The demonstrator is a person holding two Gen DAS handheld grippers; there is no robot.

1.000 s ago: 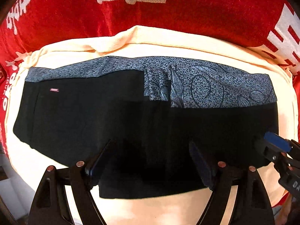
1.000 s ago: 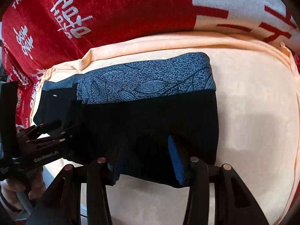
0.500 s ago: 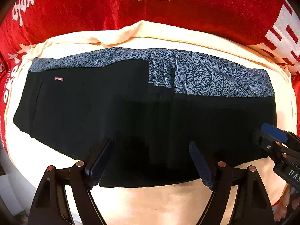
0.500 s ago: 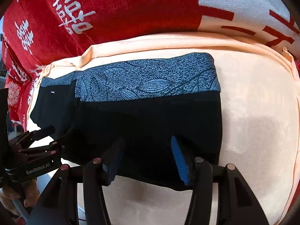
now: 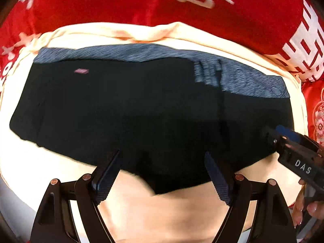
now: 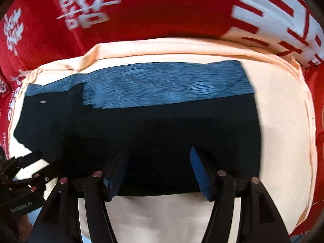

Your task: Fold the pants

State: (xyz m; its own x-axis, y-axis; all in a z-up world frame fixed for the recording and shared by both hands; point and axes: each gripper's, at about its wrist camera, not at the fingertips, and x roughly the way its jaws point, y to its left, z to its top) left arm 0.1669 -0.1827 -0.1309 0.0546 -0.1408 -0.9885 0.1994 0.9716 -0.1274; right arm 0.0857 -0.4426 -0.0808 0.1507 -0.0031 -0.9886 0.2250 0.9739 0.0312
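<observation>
Left gripper (image 5: 162,172): jaws wide apart, nothing between the pads; points down over the near hem of the pants (image 5: 141,111).

Right gripper (image 6: 156,174): jaws opening, pads clear of the cloth, near edge of the pants below and between them; nothing held.

Pants: black, with a blue-grey patterned band along the far edge; lie folded flat on a cream cloth (image 5: 141,212), which itself rests on a red cover (image 5: 101,4).

Risks, as judged: the near edge is uneven, with one flap jutting toward the left gripper, so a further fold taken from here could come out skewed. A pad could catch only the top layer and pull the stack apart. A low pinch could gather the cream cloth along with the pants. The two grippers work close together and could knock.

Writing: "DAS" on the right gripper's body, seen from the left wrist. Small pink tag (image 5: 81,71) on the pants, unreadable. Large white characters on the red cover, blurred.
</observation>
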